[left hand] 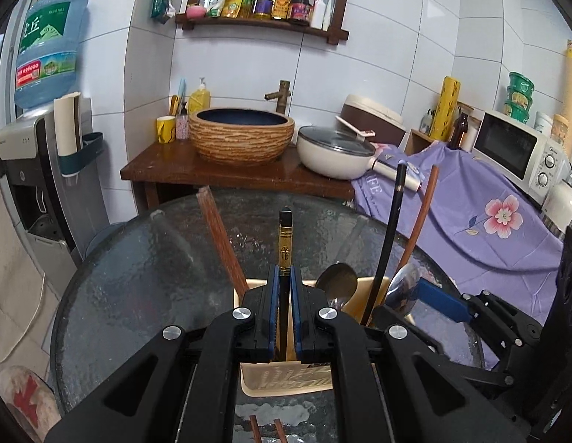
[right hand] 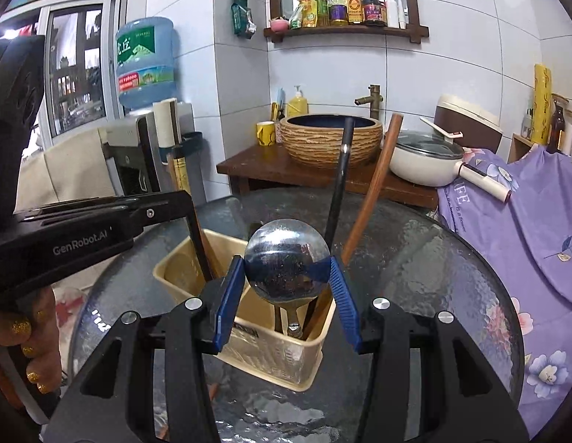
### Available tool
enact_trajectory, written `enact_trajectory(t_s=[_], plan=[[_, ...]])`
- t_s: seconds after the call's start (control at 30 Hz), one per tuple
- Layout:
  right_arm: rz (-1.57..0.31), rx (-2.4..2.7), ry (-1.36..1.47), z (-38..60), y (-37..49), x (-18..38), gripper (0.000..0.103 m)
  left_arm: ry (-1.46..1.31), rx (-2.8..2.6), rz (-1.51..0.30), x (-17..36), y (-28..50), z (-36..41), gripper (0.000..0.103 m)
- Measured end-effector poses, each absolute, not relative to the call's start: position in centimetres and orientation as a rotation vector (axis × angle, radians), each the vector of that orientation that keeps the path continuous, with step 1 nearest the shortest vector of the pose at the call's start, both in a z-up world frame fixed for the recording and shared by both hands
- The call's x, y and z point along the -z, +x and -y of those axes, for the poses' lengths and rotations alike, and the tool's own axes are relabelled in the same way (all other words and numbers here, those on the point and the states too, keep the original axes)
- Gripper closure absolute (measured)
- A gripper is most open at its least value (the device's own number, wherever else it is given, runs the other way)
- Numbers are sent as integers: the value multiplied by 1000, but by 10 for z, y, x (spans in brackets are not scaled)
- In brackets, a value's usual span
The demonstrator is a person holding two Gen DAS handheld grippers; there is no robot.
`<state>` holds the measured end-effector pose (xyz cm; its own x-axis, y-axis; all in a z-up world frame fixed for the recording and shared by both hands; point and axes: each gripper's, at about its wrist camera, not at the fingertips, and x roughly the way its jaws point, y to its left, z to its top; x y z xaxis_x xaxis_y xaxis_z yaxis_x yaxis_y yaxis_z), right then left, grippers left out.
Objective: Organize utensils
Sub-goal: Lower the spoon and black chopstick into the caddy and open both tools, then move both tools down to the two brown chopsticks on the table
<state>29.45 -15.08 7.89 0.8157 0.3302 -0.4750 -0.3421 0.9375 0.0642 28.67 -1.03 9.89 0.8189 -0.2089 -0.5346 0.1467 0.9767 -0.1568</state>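
Note:
My left gripper (left hand: 285, 277) is shut on a black chopstick with a gold band (left hand: 285, 243), held upright over the beige utensil holder (left hand: 286, 380). The holder also shows in the right wrist view (right hand: 297, 361). My right gripper (right hand: 288, 269) has its blue pads against the bowl of a steel spoon (right hand: 288, 258) standing in the holder; its handle goes down inside. In the holder stand a second spoon (left hand: 337, 280), a black chopstick (left hand: 387, 240) and brown chopsticks (left hand: 420, 217). Two brown chopsticks (left hand: 267, 430) lie on the glass table (left hand: 138, 277).
The round glass table (right hand: 433, 277) carries the holder. Behind it are a wooden stand with a basin (left hand: 241, 136) and a white pot (left hand: 334, 151). A purple floral cloth (left hand: 489, 229) lies to the right, a water dispenser (left hand: 35, 147) to the left.

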Motion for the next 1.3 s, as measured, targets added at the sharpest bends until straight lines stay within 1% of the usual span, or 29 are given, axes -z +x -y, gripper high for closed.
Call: enact_trajectory(t_s=[0.03, 0.2, 0.23, 0.27, 0.33, 0.4, 0.47, 0.53, 0.6, 0.67, 0.8, 0.93, 0.97, 1.03, 1.1, 1.13, 1.2, 1.23, 1.3], plan=[[-498, -355, -23, 151, 294, -78, 55, -107, 188, -584, -97, 287, 11, 101], [-489, -355, -21, 153, 292, -79, 55, -114, 206, -586, -95, 285, 10, 101], [-479, -359, -21, 153, 291, -79, 49, -114, 209, -581, -96, 284, 11, 100], [-468, -358, -21, 154, 289, -80, 37, -113, 209, -572, -98, 280, 9, 98], [-435, -347, -14, 158, 282, -83, 32, -116, 204, -552, -102, 272, 7, 87], [-430, -348, -9, 160, 278, -85, 32, -119, 196, -534, -104, 263, 3, 57], [-419, -334, -4, 163, 268, -88, 32, -122, 170, -517, -104, 251, -3, 46], [-404, -329, -5, 166, 255, -90, 31, -117, 146, -517, -100, 238, -10, 38], [-403, -321, -8, 167, 245, -90, 30, -130, 120, -531, -94, 229, -18, 19], [-430, -318, -4, 168, 233, -84, 28, -138, 102, -550, -84, 217, -26, 18], [-525, -334, 9, 168, 219, -60, 28, -85, 77, -601, -59, 197, -25, 16], [-585, -326, -3, 164, 205, -32, 28, -58, 67, -667, -24, 179, -19, 16], [-608, -323, 0, 163, 203, -24, 28, -58, 75, -683, -18, 178, -18, 18], [-655, -324, 3, 161, 199, -8, 28, -46, 99, -728, -2, 173, -12, 25], [-683, -317, 6, 160, 195, 4, 28, -35, 114, -767, 10, 172, -7, 39], [-695, -313, 9, 161, 194, 10, 28, -36, 127, -787, 16, 172, -4, 41], [-719, -307, 20, 163, 192, 19, 28, -42, 152, -822, 26, 172, -1, 51], [-729, -304, 31, 164, 192, 23, 28, -42, 160, -837, 32, 172, 2, 53], [-753, -303, 44, 167, 191, 30, 28, -35, 169, -860, 40, 174, 4, 62]])
